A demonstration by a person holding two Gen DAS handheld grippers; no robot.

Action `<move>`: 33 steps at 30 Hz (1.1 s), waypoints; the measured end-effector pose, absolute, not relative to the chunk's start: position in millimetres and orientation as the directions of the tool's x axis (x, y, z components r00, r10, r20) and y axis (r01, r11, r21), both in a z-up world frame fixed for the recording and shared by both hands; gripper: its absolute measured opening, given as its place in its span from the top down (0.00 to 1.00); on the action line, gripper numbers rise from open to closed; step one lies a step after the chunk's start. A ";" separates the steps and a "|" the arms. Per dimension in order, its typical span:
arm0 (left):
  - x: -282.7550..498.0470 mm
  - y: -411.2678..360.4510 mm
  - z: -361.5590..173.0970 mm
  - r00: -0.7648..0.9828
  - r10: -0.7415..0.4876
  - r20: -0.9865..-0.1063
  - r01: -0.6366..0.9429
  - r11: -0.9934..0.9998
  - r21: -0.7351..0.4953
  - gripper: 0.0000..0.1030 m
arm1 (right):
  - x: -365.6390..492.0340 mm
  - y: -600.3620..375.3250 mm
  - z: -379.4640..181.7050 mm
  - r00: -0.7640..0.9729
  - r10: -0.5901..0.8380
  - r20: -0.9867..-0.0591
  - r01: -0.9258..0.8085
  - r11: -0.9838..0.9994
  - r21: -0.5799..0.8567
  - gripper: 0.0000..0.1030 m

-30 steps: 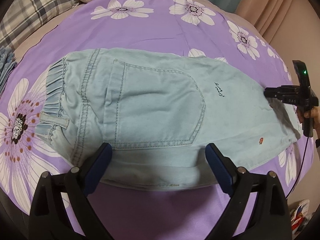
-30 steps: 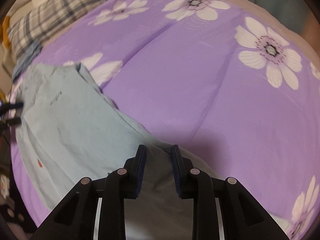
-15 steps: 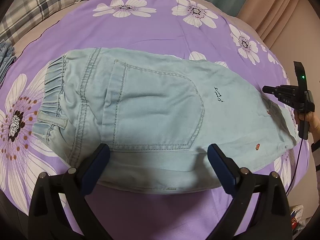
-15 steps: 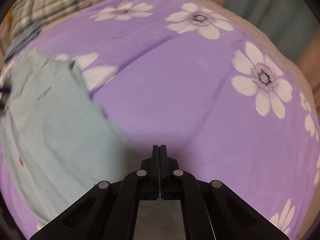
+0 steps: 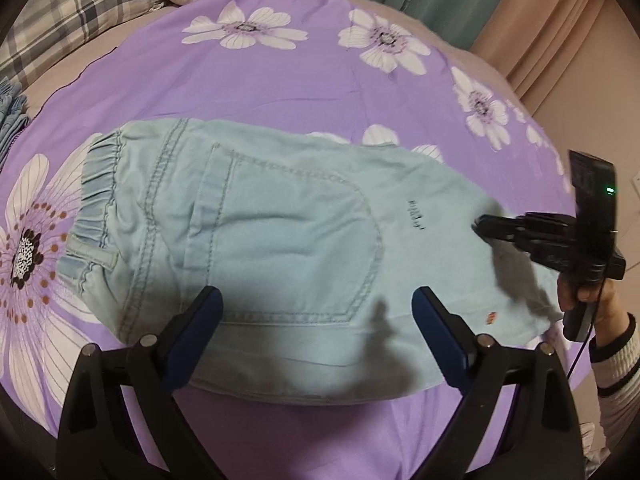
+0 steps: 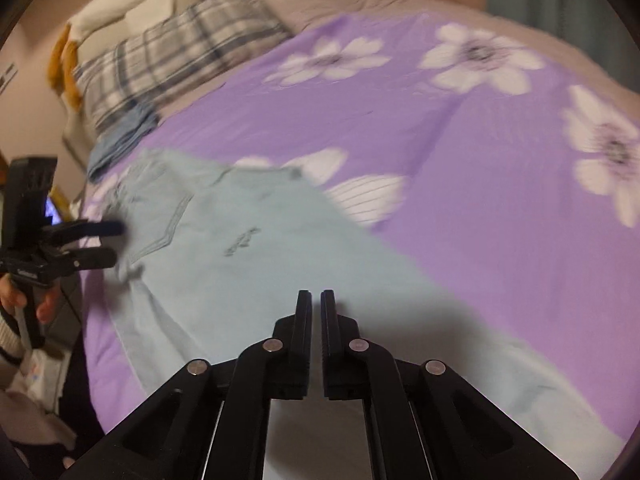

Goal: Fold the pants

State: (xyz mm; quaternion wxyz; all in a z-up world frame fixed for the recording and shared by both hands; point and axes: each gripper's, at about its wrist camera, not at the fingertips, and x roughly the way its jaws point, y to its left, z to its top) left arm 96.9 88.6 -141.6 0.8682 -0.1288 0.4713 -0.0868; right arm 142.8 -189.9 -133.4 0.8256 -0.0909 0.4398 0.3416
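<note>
— What are my claws over?

— Pale blue denim pants (image 5: 280, 232), soft matt cloth with raised darker stitching and a gathered elastic waistband at nine o'clock. Under them lies a smooth purple flowered bedsheet (image 5: 312, 80) with a slight sheen.

— And my own claws?

— My left gripper (image 5: 316, 316) is matt black plastic with blue rubbery pads and small shiny metal pins. My right gripper (image 6: 316, 304) has ridged black pads.

My bed (image 5: 120, 52) wears a purple flowered sheet (image 5: 320, 88); light-blue pants (image 5: 280, 240) lie flat on it (plaid pillow (image 5: 68, 12) behind).
</note>
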 end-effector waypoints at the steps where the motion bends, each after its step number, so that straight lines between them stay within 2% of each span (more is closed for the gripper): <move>1: 97.9 91.5 -144.3 0.535 -0.275 -0.799 0.023 0.950 -0.311 0.10 | 148.6 -179.6 -142.8 0.373 0.447 -0.813 -0.641 0.758 0.123 0.99; 3: 95.9 98.7 -147.7 0.531 -0.303 -0.791 0.023 0.939 -0.344 0.11 | 168.5 -171.8 -156.7 0.373 0.412 -0.831 -0.609 0.785 0.116 1.00; 5: 94.1 103.3 -148.5 0.532 -0.331 -0.779 0.035 0.928 -0.371 0.11 | 187.9 -170.7 -151.9 0.387 0.439 -0.811 -0.549 0.816 0.179 1.00; 8: 95.2 103.2 -148.6 0.535 -0.336 -0.775 0.035 0.926 -0.377 0.11 | 201.5 -148.0 -133.7 0.478 0.387 -0.788 -0.501 0.857 0.117 0.99; 11: 95.5 101.4 -149.4 0.539 -0.332 -0.774 0.038 0.928 -0.371 0.11 | 193.0 -116.0 -120.5 0.402 0.531 -0.746 -0.600 0.768 0.224 0.99; 14: 97.2 100.1 -149.7 0.536 -0.329 -0.778 0.051 0.932 -0.359 0.10 | 196.4 -95.0 -136.1 0.318 0.541 -0.778 -0.614 0.743 0.266 0.99; 16: 97.4 99.9 -150.0 0.537 -0.331 -0.776 0.056 0.932 -0.358 0.10 | 208.8 -96.0 -155.1 0.294 0.515 -0.805 -0.570 0.771 0.285 1.00; 18: 97.0 101.1 -150.4 0.540 -0.332 -0.774 0.053 0.931 -0.362 0.10 | 222.2 -116.1 -162.5 0.248 0.616 -0.748 -0.492 0.745 0.450 1.00; 19: 97.0 101.3 -150.2 0.541 -0.331 -0.773 0.048 0.930 -0.365 0.10 | 226.4 -127.0 -161.5 0.267 0.633 -0.726 -0.449 0.749 0.487 1.00; 21: 95.7 101.6 -149.7 0.543 -0.325 -0.774 0.035 0.930 -0.366 0.10 | 226.6 -146.1 -152.4 0.390 0.541 -0.745 -0.369 0.833 0.411 1.00; 23: 94.3 100.0 -147.1 0.546 -0.312 -0.778 0.019 0.933 -0.360 0.10 | 221.1 -162.4 -142.5 0.458 0.449 -0.767 -0.305 0.890 0.339 0.88; 25: 89.9 97.5 -143.8 0.548 -0.304 -0.779 0.011 0.934 -0.357 0.11 | 204.7 -182.4 -131.5 0.454 0.513 -0.729 -0.319 0.857 0.405 0.81; 26: 87.0 95.6 -141.9 0.550 -0.307 -0.777 0.013 0.933 -0.359 0.11 | 189.5 -192.0 -125.8 0.456 0.537 -0.710 -0.339 0.842 0.419 0.69; 28: 80.6 89.5 -137.3 0.554 -0.315 -0.771 0.027 0.932 -0.361 0.11 | 159.6 -210.5 -118.8 0.499 0.506 -0.704 -0.346 0.861 0.373 0.56; 30: 76.8 81.0 -133.5 0.551 -0.336 -0.764 0.052 0.927 -0.370 0.11 | 134.3 -228.5 -118.2 0.531 0.483 -0.696 -0.339 0.874 0.349 0.54; 33: 72.3 59.4 -130.0 0.531 -0.394 -0.750 0.108 0.910 -0.401 0.11 | 105.4 -258.0 -129.1 0.511 0.517 -0.687 -0.307 0.856 0.416 0.52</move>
